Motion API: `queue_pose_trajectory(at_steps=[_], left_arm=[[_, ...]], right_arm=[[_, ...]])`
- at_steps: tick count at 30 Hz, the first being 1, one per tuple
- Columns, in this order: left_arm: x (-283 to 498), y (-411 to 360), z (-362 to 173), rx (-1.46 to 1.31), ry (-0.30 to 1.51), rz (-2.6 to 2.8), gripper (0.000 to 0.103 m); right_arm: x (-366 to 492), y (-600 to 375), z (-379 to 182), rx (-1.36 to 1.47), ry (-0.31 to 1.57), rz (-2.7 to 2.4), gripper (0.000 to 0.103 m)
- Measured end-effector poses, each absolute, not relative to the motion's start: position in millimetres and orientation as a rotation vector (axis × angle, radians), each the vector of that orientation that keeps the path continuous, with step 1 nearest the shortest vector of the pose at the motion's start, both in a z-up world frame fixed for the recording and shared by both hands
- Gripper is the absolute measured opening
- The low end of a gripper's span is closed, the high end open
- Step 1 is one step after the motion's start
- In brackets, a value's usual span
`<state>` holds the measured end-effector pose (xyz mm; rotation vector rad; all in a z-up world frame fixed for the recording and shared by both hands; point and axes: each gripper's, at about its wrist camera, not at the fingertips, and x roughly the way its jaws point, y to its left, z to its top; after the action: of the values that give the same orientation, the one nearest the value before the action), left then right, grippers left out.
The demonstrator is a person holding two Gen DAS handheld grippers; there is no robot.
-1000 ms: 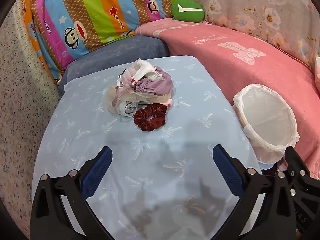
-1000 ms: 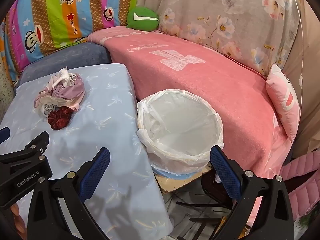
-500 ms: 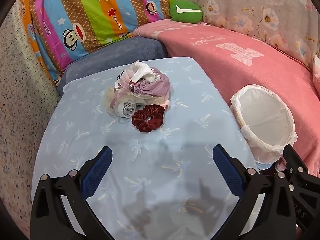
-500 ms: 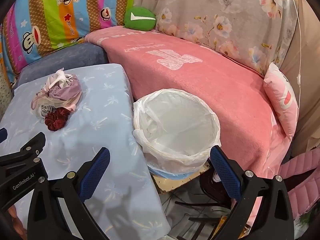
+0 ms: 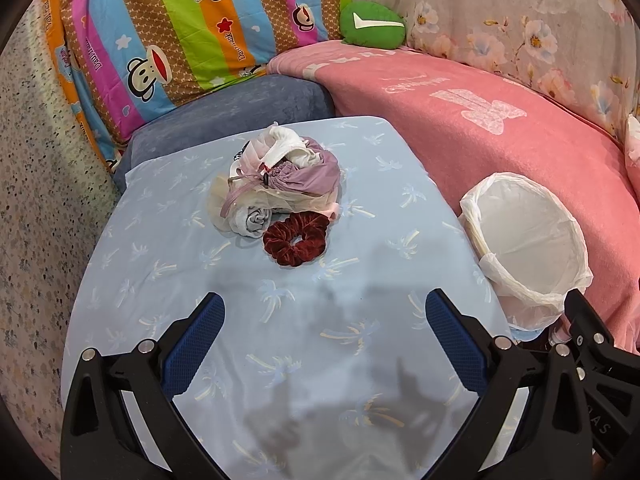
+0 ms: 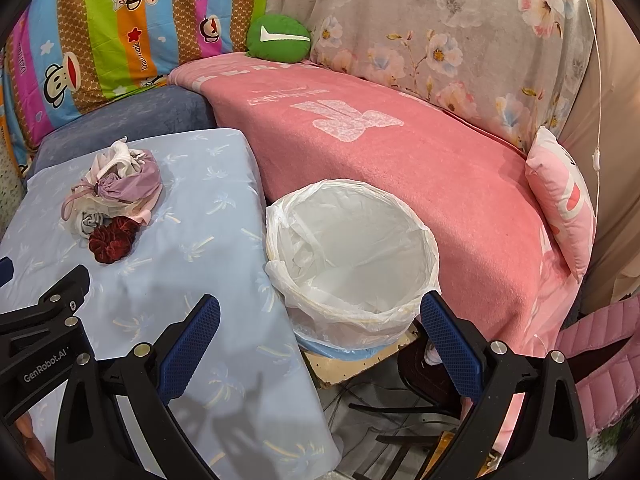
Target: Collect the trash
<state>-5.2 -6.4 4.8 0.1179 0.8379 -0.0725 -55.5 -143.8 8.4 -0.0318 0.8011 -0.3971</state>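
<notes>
**On the blue cloth, risks ahead of the first pick**

On the pale blue palm-print tablecloth [image 5: 168, 280], well ahead of both claws: a heap of soft trash, namely a mauve drawstring fabric pouch [image 5: 308, 176] bundled with crumpled white and cream cloth scraps [image 5: 288, 148], and touching its near edge a dark red velvet scrunchie [image 5: 295, 238]. Off the table's right edge, just beside it and lower: a round bin lined with a white plastic bag [image 6: 352, 252], apparently empty.

Left gripper [image 5: 322, 336] spread wide, holding nothing, hovering above bare cloth short of the scrunchie. Right gripper [image 6: 318, 340] likewise spread and empty, poised over the bin's near rim.

Likely trouble, judged from the layout: pinching the tablecloth along with the flat scrunchie and dragging the cover. Lifting only one layer of the loose bundle and shedding the rest, or snagging the trailing mauve drawstring. Dropping a piece into the gap between table and bin. Catching the loose liner with a finger and pulling it off the rim.

Readable writing: "GenRobot.AI" on the left tool's black body [image 6: 44, 364]; "Captain" and "Dau frank" on the striped monkey-print cover [image 5: 180, 28]. Lettering on the pink blanket [image 6: 400, 160] too faint to read.
</notes>
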Motion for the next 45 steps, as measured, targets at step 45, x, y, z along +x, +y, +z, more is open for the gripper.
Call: queue_pose_trajectory(at_steps=[45], left_arm=[[-0.7,-8.0,9.2,0.121,0.823,-0.086,0.096]], right_arm=[[-48.6,-147.9,8.3,-0.019,0.801,-0.405,0.097]])
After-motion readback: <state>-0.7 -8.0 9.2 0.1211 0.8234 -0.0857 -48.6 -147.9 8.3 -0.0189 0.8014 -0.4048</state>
